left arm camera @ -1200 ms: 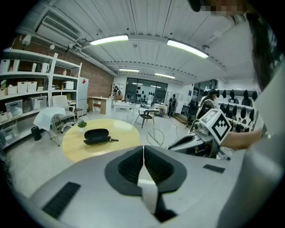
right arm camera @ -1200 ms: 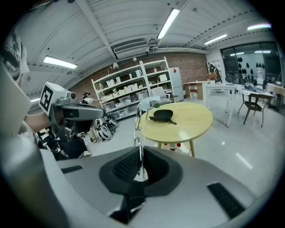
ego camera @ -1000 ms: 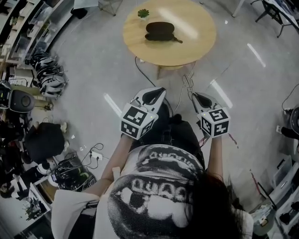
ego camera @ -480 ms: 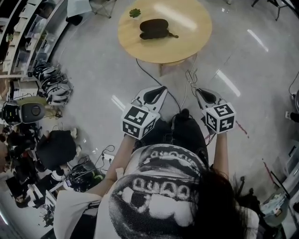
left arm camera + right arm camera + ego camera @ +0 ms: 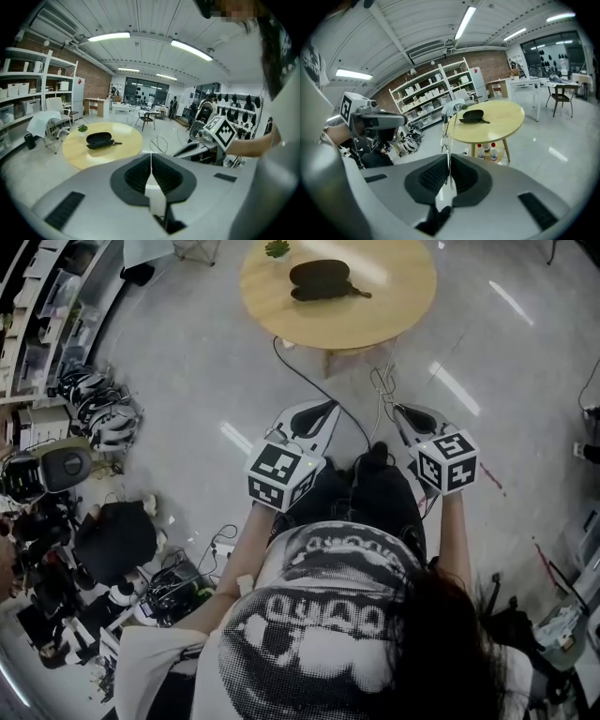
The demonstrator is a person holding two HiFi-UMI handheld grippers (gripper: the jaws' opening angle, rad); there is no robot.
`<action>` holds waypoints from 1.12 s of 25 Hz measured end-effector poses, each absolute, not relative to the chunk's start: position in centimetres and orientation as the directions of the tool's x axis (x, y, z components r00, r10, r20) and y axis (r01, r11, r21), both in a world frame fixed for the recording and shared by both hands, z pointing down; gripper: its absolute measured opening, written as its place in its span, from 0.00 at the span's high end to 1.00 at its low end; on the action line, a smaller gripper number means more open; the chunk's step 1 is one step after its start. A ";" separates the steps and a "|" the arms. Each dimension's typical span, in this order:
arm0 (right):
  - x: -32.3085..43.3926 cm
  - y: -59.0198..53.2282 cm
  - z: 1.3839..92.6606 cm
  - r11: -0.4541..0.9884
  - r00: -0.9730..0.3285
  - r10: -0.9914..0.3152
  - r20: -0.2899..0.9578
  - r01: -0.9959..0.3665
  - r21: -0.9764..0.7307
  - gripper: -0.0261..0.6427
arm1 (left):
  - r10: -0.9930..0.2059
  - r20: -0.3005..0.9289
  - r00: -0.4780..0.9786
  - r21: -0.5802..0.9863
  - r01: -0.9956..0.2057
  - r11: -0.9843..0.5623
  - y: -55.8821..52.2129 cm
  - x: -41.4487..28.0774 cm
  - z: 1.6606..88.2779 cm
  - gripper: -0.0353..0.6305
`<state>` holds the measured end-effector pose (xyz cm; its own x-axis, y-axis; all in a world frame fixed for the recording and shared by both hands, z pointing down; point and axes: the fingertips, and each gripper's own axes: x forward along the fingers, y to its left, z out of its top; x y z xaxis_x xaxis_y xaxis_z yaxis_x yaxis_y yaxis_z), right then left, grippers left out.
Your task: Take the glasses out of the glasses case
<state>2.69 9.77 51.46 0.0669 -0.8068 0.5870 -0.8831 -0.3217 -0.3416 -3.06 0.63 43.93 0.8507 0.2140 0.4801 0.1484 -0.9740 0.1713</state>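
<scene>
Approach stage, nothing yet grasped. Your left tongs (image 5: 322, 409) are pressed together on nothing, held out before you. Ahead, well apart from both tools, the glasses case (image 5: 321, 277) lies on the round counter (image 5: 394, 322) near a small plant (image 5: 277, 249). It looks shut, though distance blurs the seam. Your right tongs (image 5: 401, 414) are likewise pressed together and empty. The next move probably calls for closing in, spreading one pair, steadying the case and lifting its lid.

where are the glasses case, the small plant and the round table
glasses case (image 5: 321, 276), head view, middle of its dark top
small plant (image 5: 277, 249), head view, its green leaves
round table (image 5: 398, 292), head view, bare top right of the case
</scene>
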 end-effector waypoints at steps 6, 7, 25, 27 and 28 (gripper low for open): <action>-1.2 7.6 50.7 -0.321 0.074 -0.799 0.596 -0.892 -0.319 0.94 | 0.233 0.449 0.862 0.175 0.171 -0.970 -1.2 -6.9 43.3 0.92; -1.9 7.2 50.6 -0.319 0.075 -0.799 0.597 -0.894 -0.315 0.94 | 0.237 0.443 0.864 0.176 0.175 -0.969 -1.6 -7.5 43.3 0.92; -10.5 6.3 49.5 -0.342 0.116 -0.789 0.604 -0.899 -0.273 0.94 | 0.315 0.357 0.879 0.157 0.276 -0.948 -3.3 -15.2 42.2 0.92; -11.3 6.6 49.6 -0.342 0.115 -0.789 0.604 -0.898 -0.275 0.94 | 0.323 0.356 0.877 0.155 0.286 -0.946 -3.0 -16.0 42.4 0.92; -11.6 6.8 49.6 -0.341 0.114 -0.789 0.604 -0.898 -0.276 0.94 | 0.326 0.356 0.876 0.153 0.290 -0.945 -2.9 -16.3 42.4 0.92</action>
